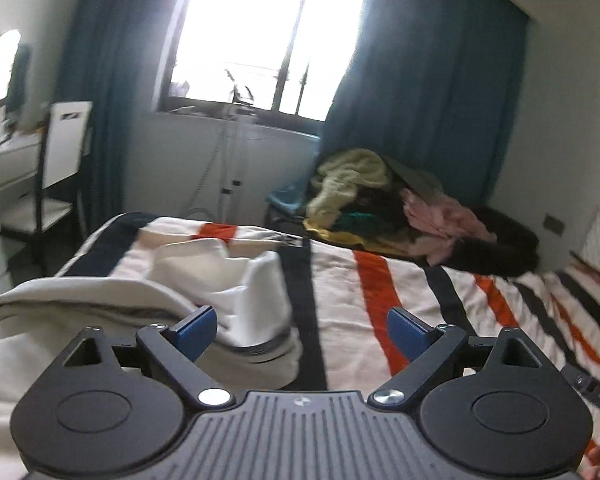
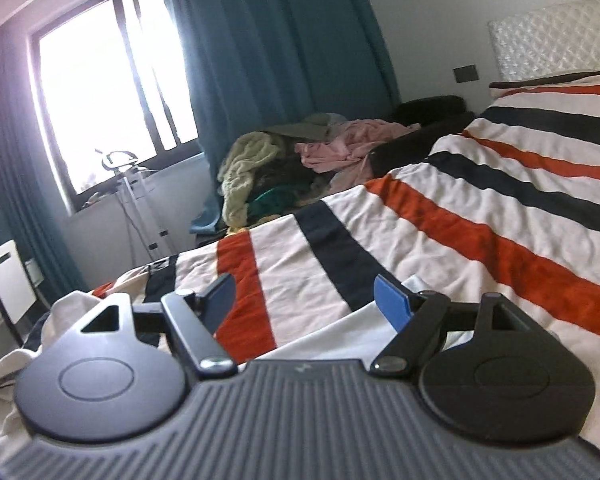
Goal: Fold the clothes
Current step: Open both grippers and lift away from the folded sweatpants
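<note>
A cream-white garment [image 1: 220,280] lies crumpled on the striped bedspread [image 1: 352,304], bunched at the left and folded over on itself. My left gripper [image 1: 300,330] is open and empty, low over the garment's near right edge. In the right wrist view a flat white part of the garment [image 2: 340,328] lies under my right gripper [image 2: 306,300], which is open and empty, just above the bedspread [image 2: 440,220]. More of the garment [image 2: 72,304] bunches at the left.
A pile of mixed clothes [image 1: 384,204] lies beyond the bed's far side, also in the right wrist view [image 2: 300,156]. A white chair [image 1: 60,160] and a desk stand at the left. Teal curtains [image 1: 428,80] frame a bright window. A padded headboard [image 2: 556,36] is at the right.
</note>
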`<state>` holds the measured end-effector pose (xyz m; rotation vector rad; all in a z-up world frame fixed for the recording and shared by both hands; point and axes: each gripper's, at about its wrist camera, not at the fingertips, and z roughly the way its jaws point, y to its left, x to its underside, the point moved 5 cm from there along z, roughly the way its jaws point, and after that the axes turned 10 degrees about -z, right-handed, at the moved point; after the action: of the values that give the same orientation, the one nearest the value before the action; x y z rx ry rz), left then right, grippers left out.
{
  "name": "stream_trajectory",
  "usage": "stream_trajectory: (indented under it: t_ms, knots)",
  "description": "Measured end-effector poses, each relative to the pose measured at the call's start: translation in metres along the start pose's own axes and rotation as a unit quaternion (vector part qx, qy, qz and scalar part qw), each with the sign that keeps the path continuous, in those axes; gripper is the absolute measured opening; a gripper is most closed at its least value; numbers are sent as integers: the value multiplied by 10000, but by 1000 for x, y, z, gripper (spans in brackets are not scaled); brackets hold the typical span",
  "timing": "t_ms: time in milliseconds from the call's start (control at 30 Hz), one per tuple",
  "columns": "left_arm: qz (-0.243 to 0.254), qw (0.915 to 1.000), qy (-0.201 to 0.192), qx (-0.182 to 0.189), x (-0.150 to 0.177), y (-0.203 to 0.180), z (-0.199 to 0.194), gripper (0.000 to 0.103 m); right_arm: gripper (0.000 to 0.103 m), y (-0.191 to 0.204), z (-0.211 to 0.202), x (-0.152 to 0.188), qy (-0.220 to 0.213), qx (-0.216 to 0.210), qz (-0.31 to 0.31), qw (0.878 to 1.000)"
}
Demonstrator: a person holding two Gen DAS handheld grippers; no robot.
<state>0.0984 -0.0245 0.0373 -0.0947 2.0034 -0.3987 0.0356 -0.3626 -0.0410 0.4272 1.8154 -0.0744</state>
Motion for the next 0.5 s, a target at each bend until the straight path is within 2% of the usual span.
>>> stream_trajectory:
  t_ms: [167,300,400,500]
  knots:
    - [252,9997,36,-6,30,-19,49,93,78,16,8,4,-46,-273,-209,9994]
    - [370,9992,-8,-178,63,1,76,93,78,26,27,15,190,-339,-268,9989]
    - [506,9980,174,-330,88,16,88,93,78,29,41,23,381,-365,-274,9982]
    - [640,9965,260,-462,100,29,96,93,78,30,56,29,553,-358,-247,9975]
